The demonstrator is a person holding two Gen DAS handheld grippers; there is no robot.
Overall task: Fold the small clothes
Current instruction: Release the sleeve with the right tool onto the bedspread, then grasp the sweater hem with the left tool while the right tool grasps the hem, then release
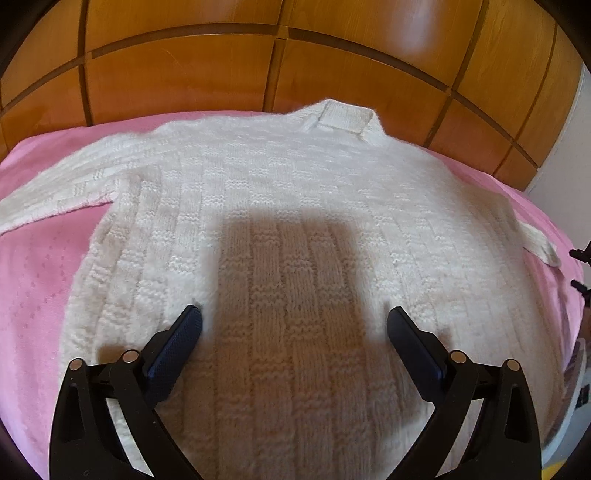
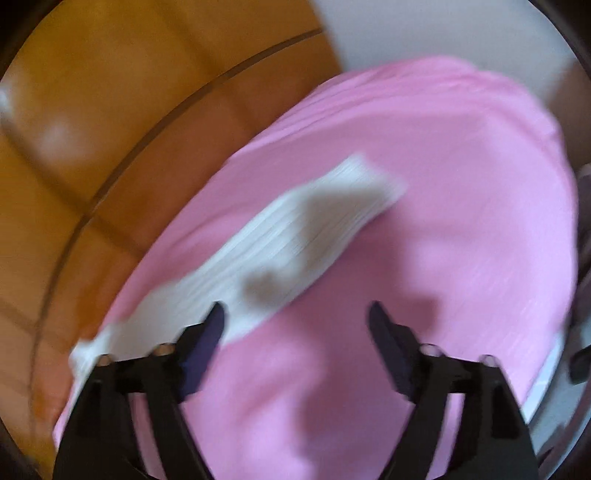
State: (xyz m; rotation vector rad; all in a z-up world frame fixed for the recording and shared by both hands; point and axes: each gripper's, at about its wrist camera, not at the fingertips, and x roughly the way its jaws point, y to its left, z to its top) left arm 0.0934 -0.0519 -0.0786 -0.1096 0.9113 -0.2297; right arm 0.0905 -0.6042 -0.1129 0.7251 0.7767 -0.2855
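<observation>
A small white knitted sweater (image 1: 280, 192) lies flat on a pink bedspread (image 1: 40, 280), collar toward the wooden headboard. Its left sleeve (image 1: 66, 188) stretches out to the left. My left gripper (image 1: 295, 317) is open and empty, hovering over the sweater's lower body and casting a shadow on it. The right wrist view is motion-blurred. It shows the sweater's right sleeve (image 2: 295, 229) lying on the pink bedspread (image 2: 443, 184). My right gripper (image 2: 295, 314) is open and empty, just above the sleeve's near end, with its left finger over the white knit.
A wooden panelled headboard (image 1: 258, 62) stands behind the bed and shows at the left in the right wrist view (image 2: 92, 129). A white wall (image 2: 443, 29) lies beyond the bed's far corner. The bed's right edge (image 1: 576, 295) drops off nearby.
</observation>
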